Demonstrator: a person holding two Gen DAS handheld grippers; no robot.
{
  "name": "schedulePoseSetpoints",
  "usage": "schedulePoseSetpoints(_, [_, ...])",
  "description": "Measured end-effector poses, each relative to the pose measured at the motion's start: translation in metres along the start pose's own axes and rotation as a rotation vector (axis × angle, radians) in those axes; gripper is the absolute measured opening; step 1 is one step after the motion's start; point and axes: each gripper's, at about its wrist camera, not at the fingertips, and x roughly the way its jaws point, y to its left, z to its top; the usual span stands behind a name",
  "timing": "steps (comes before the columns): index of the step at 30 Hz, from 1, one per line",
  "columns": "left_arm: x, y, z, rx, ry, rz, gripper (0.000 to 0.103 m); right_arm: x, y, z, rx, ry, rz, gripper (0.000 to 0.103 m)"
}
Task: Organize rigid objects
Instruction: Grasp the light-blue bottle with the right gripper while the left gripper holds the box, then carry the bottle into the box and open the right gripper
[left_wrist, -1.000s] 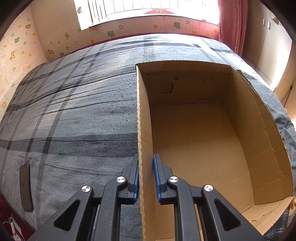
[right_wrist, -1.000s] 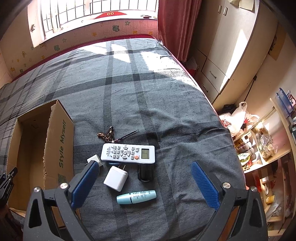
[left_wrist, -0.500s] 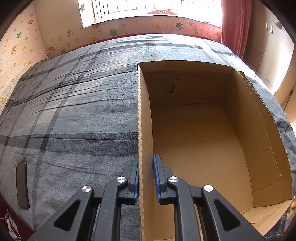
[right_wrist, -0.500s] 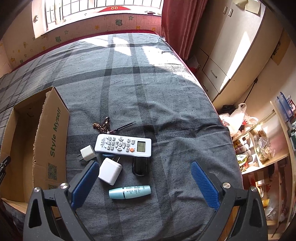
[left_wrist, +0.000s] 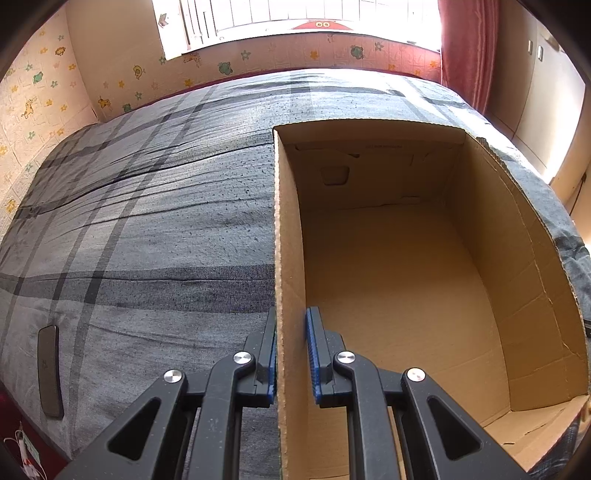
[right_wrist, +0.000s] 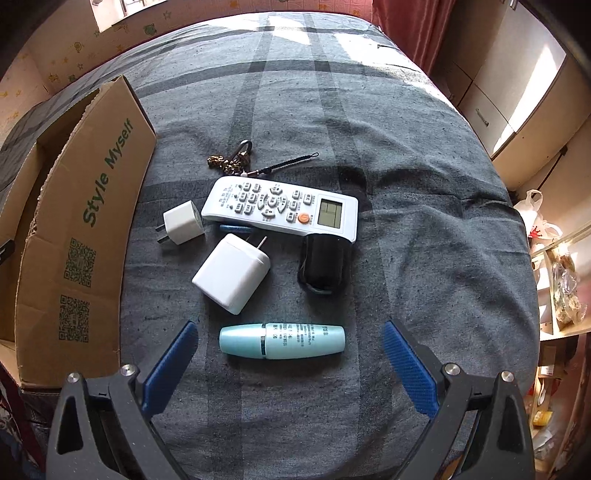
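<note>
A: Left wrist view first: what sits at the far left?

B: A dark flat phone-like slab (left_wrist: 49, 370) lies near the left edge of the bed (left_wrist: 147, 229), on the grey plaid cover. To its right the left tool (left_wrist: 291, 354) is clenched on the near left wall of the cardboard box (left_wrist: 288, 258), one blue pad outside the wall, the other inside.

A: And the box itself?

B: It stands open on the bed, and no items show on the part of its brown floor in view. Behind it runs a wall with cartoon stickers, with a window above and a red curtain (left_wrist: 463, 48) at the right.

A: Now the right wrist view, from the left.

B: The same box (right_wrist: 92, 236) stands at the left, its side printed "Style Myself" above two QR codes. Right of it lie a small white plug adapter (right_wrist: 183, 222) and a larger white charger (right_wrist: 232, 273), close but apart. Above them is a keychain with a black cord (right_wrist: 240, 160). The white remote control (right_wrist: 282, 206) lies across the middle, its right end resting over a black pouch-like object (right_wrist: 324, 264).

A: And the right tool?

B: The right tool (right_wrist: 290, 365) is released, fingers spread wide, hovering low over the bed. A pale blue tube (right_wrist: 282, 340) lies crosswise between the two blue pads, touched by neither.
</note>
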Motion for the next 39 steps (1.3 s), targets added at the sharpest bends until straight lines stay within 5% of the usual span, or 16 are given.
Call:
schedulePoseSetpoints(10, [0.001,0.0,0.0,-0.002,0.001,-0.002,0.014,0.037,0.001,-0.011,-0.053,0.036,0.016,0.101])
schedulePoseSetpoints(17, [0.0,0.001,-0.001,-0.006,-0.003,-0.004,0.014,0.041,0.004,-0.014,-0.052,0.041,0.034,0.091])
schedulePoseSetpoints(39, [0.001,0.004,-0.002,-0.01,-0.005,-0.014,0.014,-0.028,0.032,0.018,-0.124,-0.052,0.025,0.09])
